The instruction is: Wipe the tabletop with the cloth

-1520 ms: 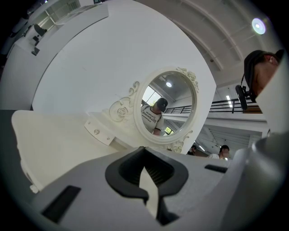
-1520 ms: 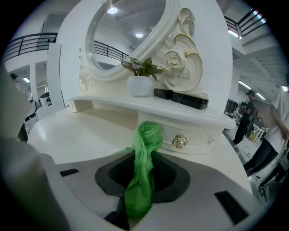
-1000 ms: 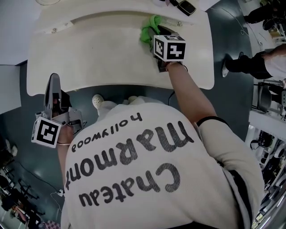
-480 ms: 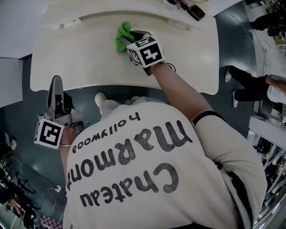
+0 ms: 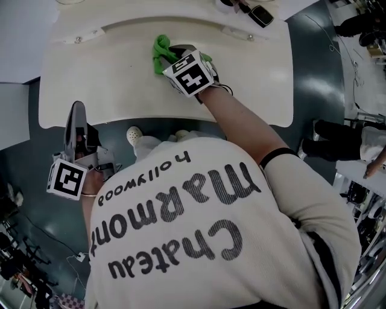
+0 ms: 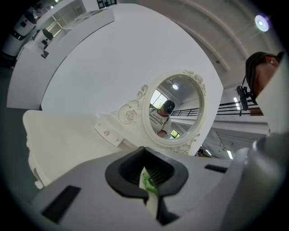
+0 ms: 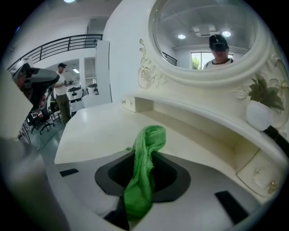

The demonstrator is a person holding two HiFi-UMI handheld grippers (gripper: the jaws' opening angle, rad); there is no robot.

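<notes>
The green cloth [image 5: 159,49] lies bunched on the cream tabletop [image 5: 96,78], towards the back and a little right of the middle. My right gripper [image 5: 174,55] is shut on it. In the right gripper view the cloth [image 7: 145,153] runs up from between the shut jaws of that gripper [image 7: 135,203], and its free end touches the tabletop [image 7: 95,131]. My left gripper [image 5: 75,114] hangs off the table's front left edge, over the floor, shut on nothing. Seen from the left gripper [image 6: 148,191], the tabletop [image 6: 58,135] lies ahead.
An oval mirror [image 7: 203,40] in a carved frame stands at the table's back over a raised shelf [image 7: 212,122]. A small potted plant [image 7: 260,110] sits at the right. A dark device [image 5: 260,14] lies at the far right corner. People [image 5: 347,136] stand to the right.
My right gripper has dragged the cloth leftwards along the back of the tabletop. The left gripper has stayed where it was.
</notes>
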